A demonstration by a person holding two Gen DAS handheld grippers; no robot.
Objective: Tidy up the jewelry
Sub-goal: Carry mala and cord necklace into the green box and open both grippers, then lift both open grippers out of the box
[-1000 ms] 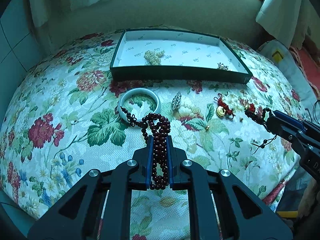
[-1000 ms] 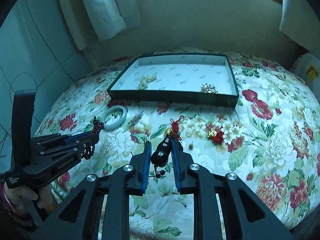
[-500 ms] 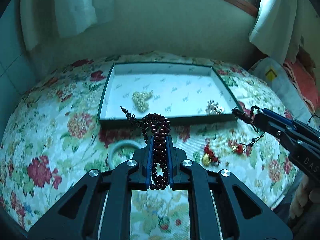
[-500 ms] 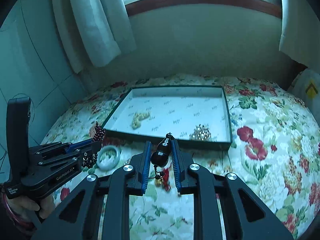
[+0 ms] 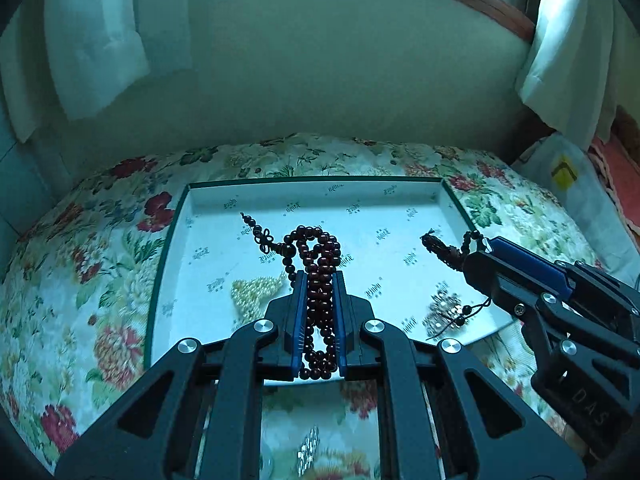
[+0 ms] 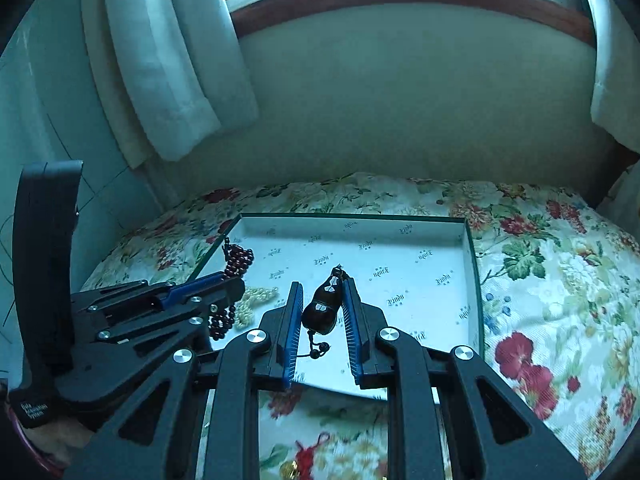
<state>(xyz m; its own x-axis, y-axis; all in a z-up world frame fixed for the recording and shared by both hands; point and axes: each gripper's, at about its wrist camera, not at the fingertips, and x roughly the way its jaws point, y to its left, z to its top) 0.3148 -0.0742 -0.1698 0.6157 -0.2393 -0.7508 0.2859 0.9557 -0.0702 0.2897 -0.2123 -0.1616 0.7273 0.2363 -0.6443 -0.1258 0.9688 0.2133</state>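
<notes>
The left hand-held gripper (image 5: 319,280) is pinched tight on a dark red bead bracelet (image 5: 316,276), whose strands run between the blue pads (image 5: 298,320) from the fingertips back to the base; a loop of beads and a knotted tail stick out past the tips, above the open box (image 5: 168,240); the right hand-held gripper (image 6: 320,292) is pressed onto a dark gourd-shaped pendant (image 6: 322,308), held between its blue pads with the narrow end pointing forward and a thin cord with small beads hanging below it; both grippers hang over the near part of the box, and in the left wrist view the right one comes in from the right side with the pendant's cord dangling over the box's near right corner; the box is shallow, with a dark green rim and a white printed lining, and lies on a bed with a floral cover (image 6: 540,280); inside it a heap of small pale pearl beads (image 5: 256,292) lies toward the near left, and a sparkly silver piece (image 5: 444,312) lies toward the near right; on the cover in front of the box, seen blurred under the right gripper, lies a red knotted charm (image 6: 308,456) with a gold part; another shiny piece (image 5: 308,448) shows blurred under the left gripper; white curtains (image 6: 168,60) hang by the wall behind
</notes>
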